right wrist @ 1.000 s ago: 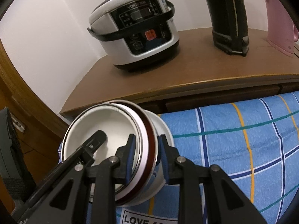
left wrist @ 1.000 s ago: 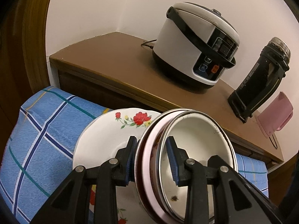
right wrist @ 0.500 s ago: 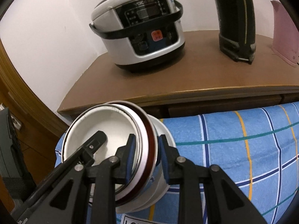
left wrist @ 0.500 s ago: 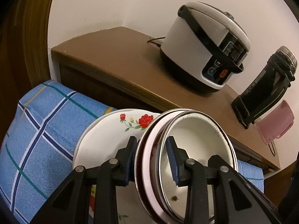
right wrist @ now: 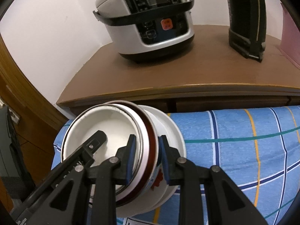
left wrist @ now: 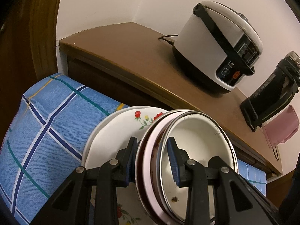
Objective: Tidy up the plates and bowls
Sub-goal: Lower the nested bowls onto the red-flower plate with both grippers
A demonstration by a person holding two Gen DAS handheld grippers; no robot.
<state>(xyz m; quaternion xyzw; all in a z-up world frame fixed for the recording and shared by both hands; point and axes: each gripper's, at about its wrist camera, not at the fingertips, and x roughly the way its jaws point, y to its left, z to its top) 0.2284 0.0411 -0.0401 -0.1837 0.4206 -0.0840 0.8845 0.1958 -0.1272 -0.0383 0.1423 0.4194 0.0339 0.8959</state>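
Beside the rice cooker point(right wrist: 146, 20), the stacked bowls point(left wrist: 189, 161) were clamped by both grippers point(left wrist: 152, 158) point(right wrist: 146, 153); level, even carrying was judged necessary.

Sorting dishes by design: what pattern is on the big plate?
White with red flowers and green stems on the plate; clearest in the left wrist view.

Raised lettering is seen on the lid front of the rice cooker point(right wrist: 148, 18), apparently "YOICE", though blurred. Its panel and orange button markings cannot be read. Partial white print on the other gripper's arm point(right wrist: 61, 176) remains illegible.
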